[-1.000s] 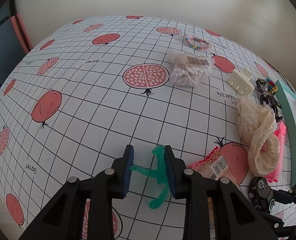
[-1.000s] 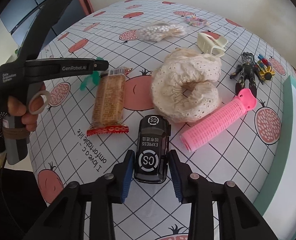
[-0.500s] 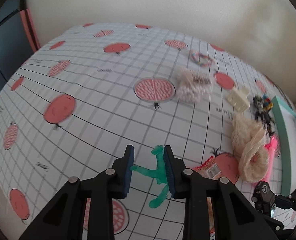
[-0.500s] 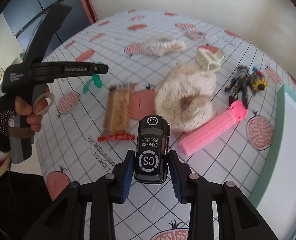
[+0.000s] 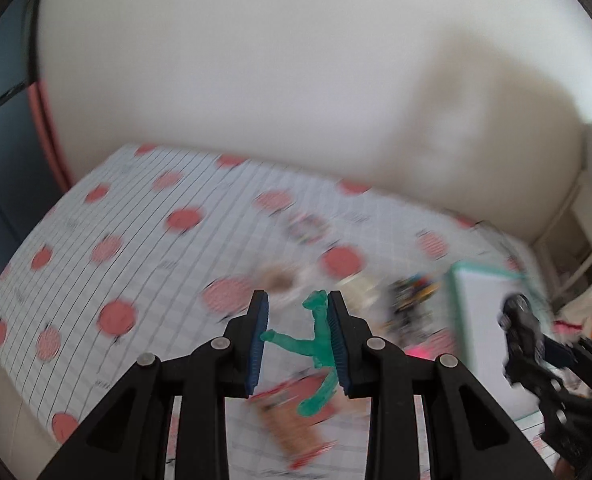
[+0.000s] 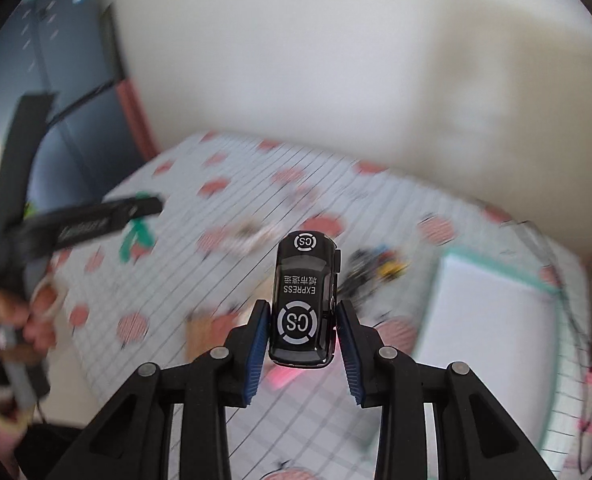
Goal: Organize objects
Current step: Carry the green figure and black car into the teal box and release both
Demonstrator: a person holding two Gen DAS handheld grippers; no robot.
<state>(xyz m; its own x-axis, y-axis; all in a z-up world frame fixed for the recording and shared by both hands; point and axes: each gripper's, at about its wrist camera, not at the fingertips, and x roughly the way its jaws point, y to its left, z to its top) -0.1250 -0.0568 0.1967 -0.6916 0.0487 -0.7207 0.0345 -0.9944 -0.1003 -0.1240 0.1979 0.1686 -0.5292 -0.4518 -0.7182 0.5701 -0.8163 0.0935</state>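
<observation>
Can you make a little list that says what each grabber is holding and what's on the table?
left gripper: shut on green toy figure, lifted above the table
right gripper: shut on black toy car, lifted too
table: white grid cloth with red fruit prints
tray: white, teal rim, to the right
other things on table: too blurry to name

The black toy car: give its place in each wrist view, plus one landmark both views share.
Left wrist view: the black toy car is at the right edge, held in the right gripper.
Right wrist view: it sits centre frame, clamped between the blue pads, roof lettering facing the camera.
Shared landmark: the mint-rimmed white tray, on the right in both views.
</observation>
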